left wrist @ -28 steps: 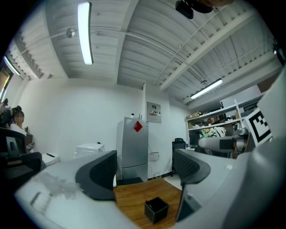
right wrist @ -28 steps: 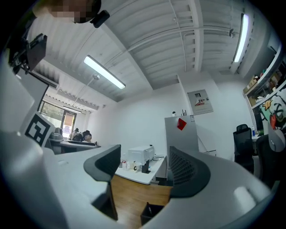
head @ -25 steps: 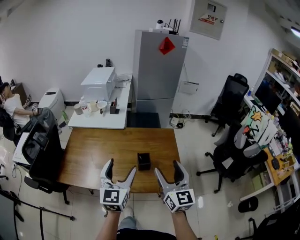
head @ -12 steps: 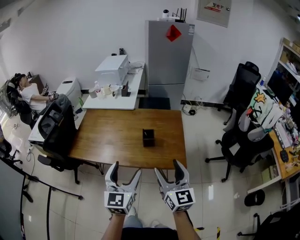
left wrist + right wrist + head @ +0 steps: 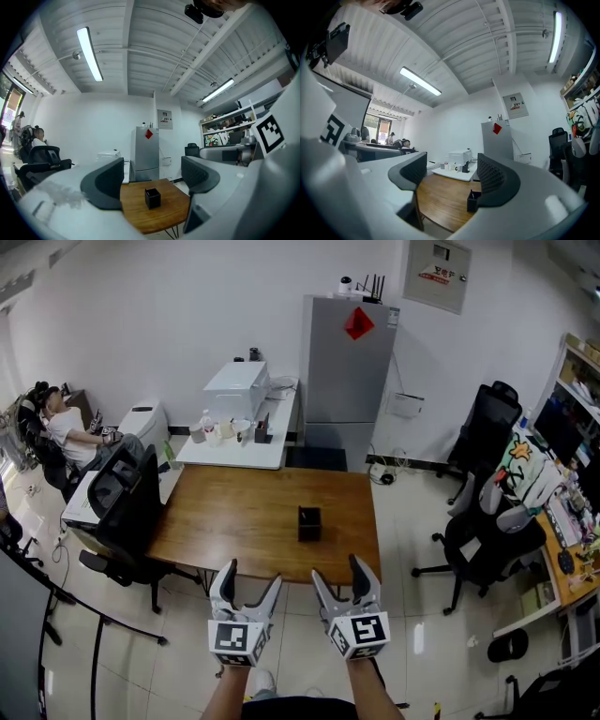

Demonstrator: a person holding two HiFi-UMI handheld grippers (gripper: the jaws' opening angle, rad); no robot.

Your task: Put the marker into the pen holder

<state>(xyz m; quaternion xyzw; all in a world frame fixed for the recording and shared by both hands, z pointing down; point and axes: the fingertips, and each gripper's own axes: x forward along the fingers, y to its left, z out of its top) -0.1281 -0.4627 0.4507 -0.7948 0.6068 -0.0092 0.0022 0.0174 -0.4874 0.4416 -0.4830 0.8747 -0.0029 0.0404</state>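
A small black pen holder stands upright on the right half of a brown wooden table. Both gripper views show the pen holder too, well ahead of the jaws. No marker shows on the table top or in either gripper. My left gripper and right gripper hang side by side over the tiled floor, short of the table's near edge, pointing level at it. The left gripper's jaws have just been closing a little with nothing between them, and a gap remains. The right gripper is open and holds nothing.
A black office chair stands against the table's left side. More black chairs are at the right. Behind the table are a white side table with a printer and a grey fridge. A person sits far left.
The table and pen holder have drawn away in the head view. Both grippers, earlier over the table's near edge, are now over the floor in front of it.
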